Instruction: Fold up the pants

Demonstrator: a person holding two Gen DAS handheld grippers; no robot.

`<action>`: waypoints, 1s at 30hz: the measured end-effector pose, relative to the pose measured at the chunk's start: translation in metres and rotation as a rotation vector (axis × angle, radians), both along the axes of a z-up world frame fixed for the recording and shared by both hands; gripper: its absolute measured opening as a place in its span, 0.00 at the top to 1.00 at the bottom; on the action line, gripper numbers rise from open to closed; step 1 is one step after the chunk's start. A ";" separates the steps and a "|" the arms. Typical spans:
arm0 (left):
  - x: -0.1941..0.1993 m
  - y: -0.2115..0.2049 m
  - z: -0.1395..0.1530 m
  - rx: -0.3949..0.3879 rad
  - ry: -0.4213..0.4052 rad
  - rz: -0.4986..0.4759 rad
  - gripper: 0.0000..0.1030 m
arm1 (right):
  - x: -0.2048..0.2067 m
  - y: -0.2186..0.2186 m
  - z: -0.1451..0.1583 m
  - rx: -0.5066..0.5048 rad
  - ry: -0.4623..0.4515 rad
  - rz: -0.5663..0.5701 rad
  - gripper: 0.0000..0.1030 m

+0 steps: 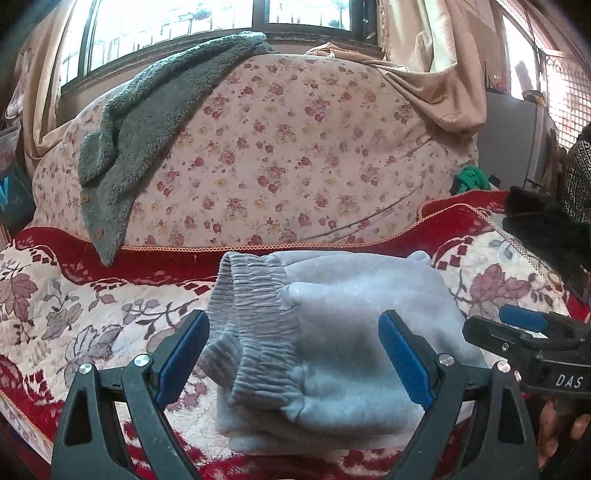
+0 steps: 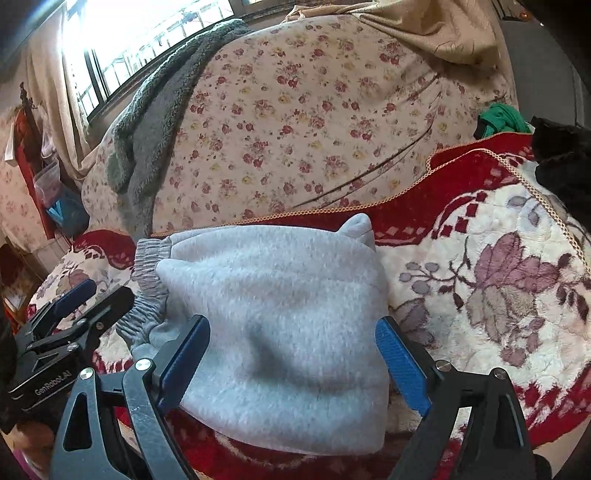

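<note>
Grey fleece pants [image 1: 332, 332] lie folded into a thick, compact bundle on a red and cream floral blanket [image 1: 74, 314]. From the left wrist view the ribbed elastic waistband [image 1: 255, 325] faces the camera on the bundle's left side, with several layers stacked beneath it. From the right wrist view the smooth top layer [image 2: 280, 325] fills the middle, the waistband [image 2: 147, 295] peeks out at its left edge, and a small fold of cloth [image 2: 356, 225] sticks up at the far corner.

Both grippers hover just over the near edge of the pants. The left gripper [image 1: 293, 363] has its blue-padded fingers [image 1: 183, 354] spread wide on either side of the waistband, and nothing is pinched between them. The right gripper [image 2: 291, 363] is likewise spread wide, its blue pads [image 2: 402, 365] flanking the top layer without clamping it. Each gripper shows in the other's view: the right one [image 1: 524, 328] at the left camera's right edge, the left one [image 2: 74, 306] at the right camera's left edge; both are just beside the bundle.

Behind the pants rises a large bolster in a pink floral cover [image 1: 277, 147], with a grey fluffy garment [image 1: 147, 122] draped over its left shoulder. A beige curtain [image 1: 436, 55] hangs by the window [image 1: 177, 22] beyond. A green cloth [image 1: 472, 179] sits at the bolster's right end, and something black [image 1: 543, 221] lies on the blanket's far right.
</note>
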State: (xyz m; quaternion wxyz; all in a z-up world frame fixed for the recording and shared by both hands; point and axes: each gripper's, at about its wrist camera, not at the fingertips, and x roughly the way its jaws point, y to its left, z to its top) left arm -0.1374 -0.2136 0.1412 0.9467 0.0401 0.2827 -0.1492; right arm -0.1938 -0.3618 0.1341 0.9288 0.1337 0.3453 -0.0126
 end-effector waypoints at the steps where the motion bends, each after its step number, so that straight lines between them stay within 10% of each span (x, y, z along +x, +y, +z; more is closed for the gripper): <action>1: 0.000 0.000 0.000 0.001 0.000 -0.001 0.10 | 0.000 0.000 0.000 0.002 0.001 0.000 0.08; 30: 0.000 -0.004 -0.006 0.001 0.013 0.005 0.10 | 0.001 0.005 -0.003 -0.006 0.024 0.001 0.08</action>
